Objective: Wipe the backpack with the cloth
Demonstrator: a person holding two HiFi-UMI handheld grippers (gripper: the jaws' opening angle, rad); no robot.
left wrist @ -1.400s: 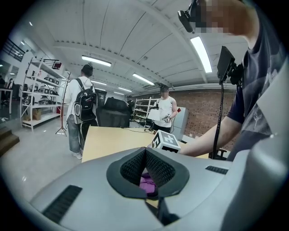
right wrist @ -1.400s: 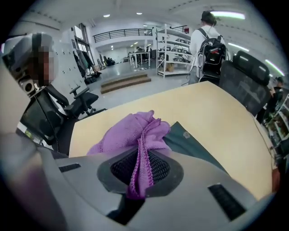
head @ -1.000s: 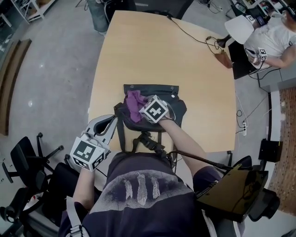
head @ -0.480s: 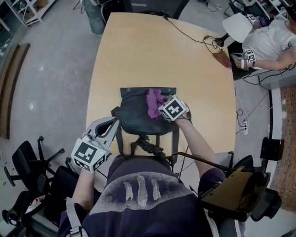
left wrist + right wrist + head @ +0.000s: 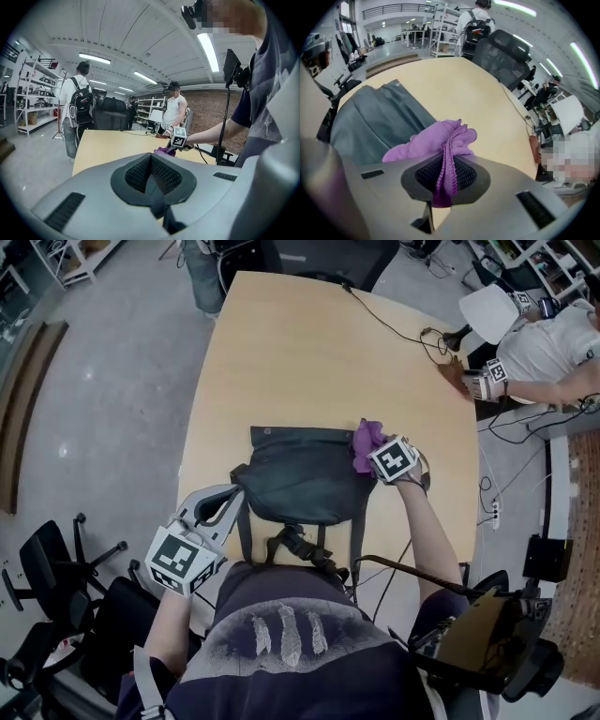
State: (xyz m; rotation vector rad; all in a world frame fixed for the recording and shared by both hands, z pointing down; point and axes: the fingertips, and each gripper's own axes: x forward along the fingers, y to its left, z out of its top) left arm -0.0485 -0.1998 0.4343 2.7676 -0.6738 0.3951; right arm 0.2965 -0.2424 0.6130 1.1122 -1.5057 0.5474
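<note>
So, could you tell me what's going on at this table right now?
A person with a hand-held gripper in each hand works on a backpack lying on the table. The right hand-held gripper is shut on a purple cloth at the backpack's far right corner. The left hand-held gripper is shut and empty beside its near left corner.

Your table (image 5: 309,362) is pale wood — the dark backpack (image 5: 300,479) lies flat at your near edge. A thin black cable (image 5: 386,315) snakes over the far right corner.
</note>
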